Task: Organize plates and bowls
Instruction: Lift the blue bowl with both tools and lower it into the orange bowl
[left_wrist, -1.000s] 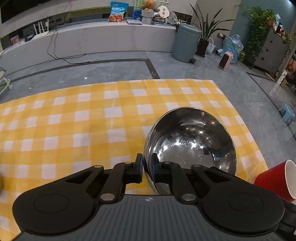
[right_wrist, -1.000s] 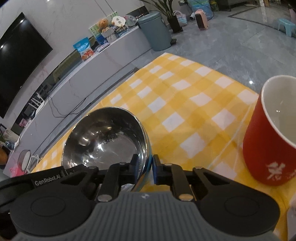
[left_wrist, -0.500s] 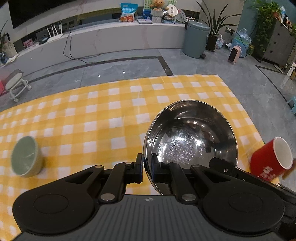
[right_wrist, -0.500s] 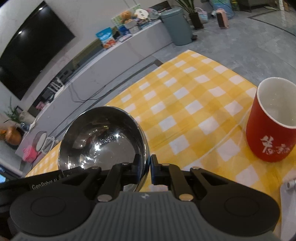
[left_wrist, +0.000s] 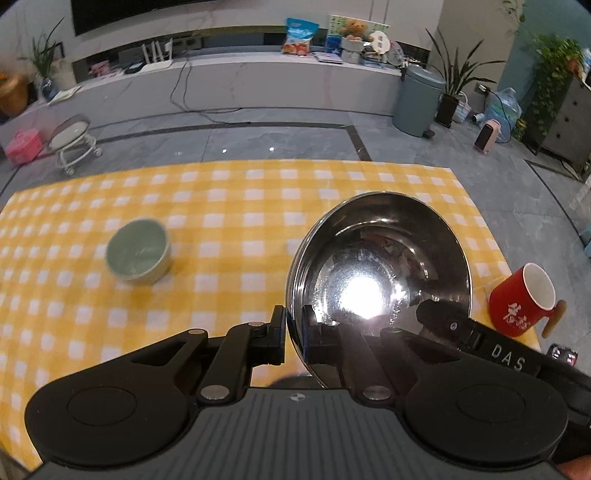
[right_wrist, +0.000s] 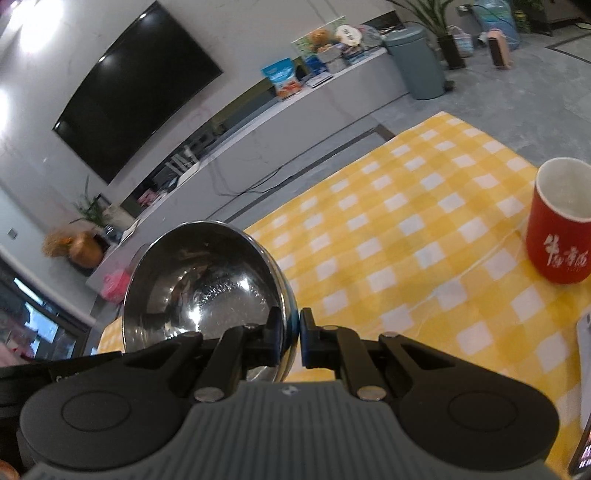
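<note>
I've got the steel bowl (left_wrist: 380, 280) pinched on its rim from two sides. The left tongs (left_wrist: 293, 334) are clamped narrow on the near-left rim, one pad outside and one inside the wall. The right tongs (right_wrist: 291, 334) do the same on the opposite rim, seen in the right wrist view with the bowl (right_wrist: 207, 284) off to their left. The bowl hangs between both tongs, tilted w/ its mouth toward the left camera, above the yellow checked tabletop (left_wrist: 240, 206) and not touching it, I think; the underside is hidden so I can't be sure.

The relation that matters: the small green bowl (left_wrist: 138, 251) sits on the tabletop well to the left of the left tongs and a bit ahead of them, upright, mouth up. So the left hand is nearer to it and the right hand is on the far side. If the aim is to nest them, my guess is the carry has to run leftward, w/ both hands moving together.

The red mug (left_wrist: 524, 299) stands at the right edge, near the right tongs, apart from the steel bowl.
</note>
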